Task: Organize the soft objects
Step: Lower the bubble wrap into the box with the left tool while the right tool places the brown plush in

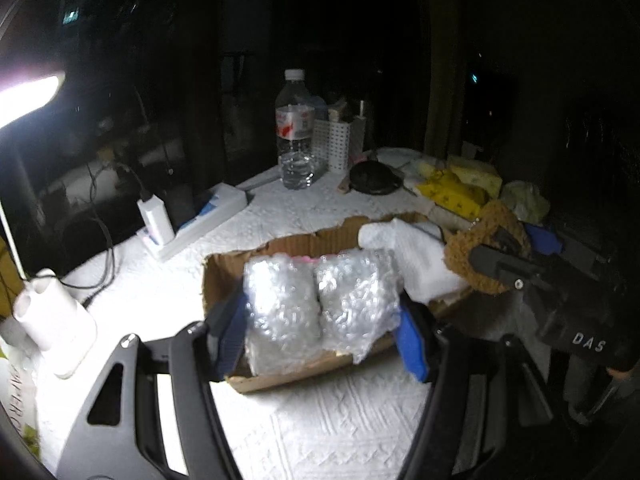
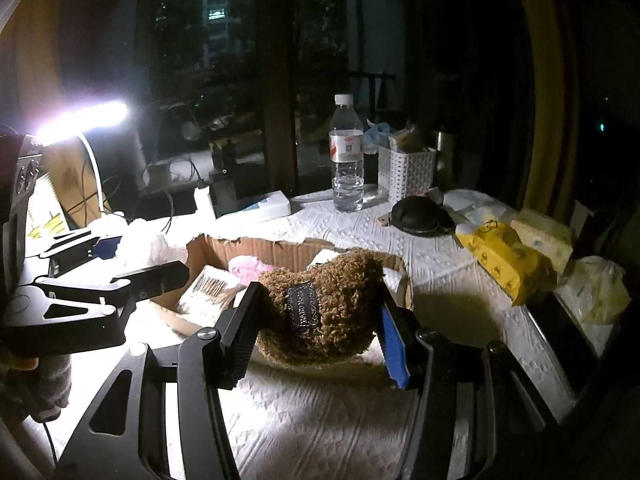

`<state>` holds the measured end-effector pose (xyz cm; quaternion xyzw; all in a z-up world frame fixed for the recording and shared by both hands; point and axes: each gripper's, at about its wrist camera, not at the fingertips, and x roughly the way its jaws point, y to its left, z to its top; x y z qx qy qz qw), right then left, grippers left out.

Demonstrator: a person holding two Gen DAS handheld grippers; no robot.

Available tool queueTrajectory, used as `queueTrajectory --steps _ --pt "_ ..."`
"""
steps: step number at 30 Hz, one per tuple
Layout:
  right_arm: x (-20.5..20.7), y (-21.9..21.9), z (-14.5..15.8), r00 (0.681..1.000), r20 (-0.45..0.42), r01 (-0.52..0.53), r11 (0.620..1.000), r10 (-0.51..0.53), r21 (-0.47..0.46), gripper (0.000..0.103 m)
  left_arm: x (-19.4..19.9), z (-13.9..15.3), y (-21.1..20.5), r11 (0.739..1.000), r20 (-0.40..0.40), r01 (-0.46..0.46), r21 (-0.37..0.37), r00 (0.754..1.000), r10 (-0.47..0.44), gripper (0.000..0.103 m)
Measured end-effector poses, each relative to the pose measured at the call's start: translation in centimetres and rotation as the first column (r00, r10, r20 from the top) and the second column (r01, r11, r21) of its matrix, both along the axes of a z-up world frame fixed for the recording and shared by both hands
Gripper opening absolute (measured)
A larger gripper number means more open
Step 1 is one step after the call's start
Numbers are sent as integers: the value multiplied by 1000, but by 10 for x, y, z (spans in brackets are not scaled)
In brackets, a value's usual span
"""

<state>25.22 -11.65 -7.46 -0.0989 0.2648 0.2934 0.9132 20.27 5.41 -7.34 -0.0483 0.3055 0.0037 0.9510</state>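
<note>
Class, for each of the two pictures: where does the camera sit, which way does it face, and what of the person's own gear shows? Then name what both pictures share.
Left wrist: sits behind the left tongs, facing the cardboard box; they clamp a bubble-wrap bundle; right tongs enter at right.
Right wrist: sits behind the right tongs, facing the window; they clamp a brown plush toy; left tongs show at left.
Shared: box, water bottle, white basket.
</note>
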Motion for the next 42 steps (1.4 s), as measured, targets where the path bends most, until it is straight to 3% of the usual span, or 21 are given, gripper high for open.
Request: queueTrajectory --steps 8,29,42 --pt "24 11 -8 1000 -21 -8 1000 8 -3 57 20 -14 14 999 -12 -25 -39 1000 25 65" --pt "61 48 -73 987 -159 -25 993 6 -114 57 55 -69 14 999 -180 -13 -45 984 4 65" --pt "63 48 -77 984 -176 -11 994 -10 -112 62 57 -69 13 999 -187 -23 -24 982 19 68"
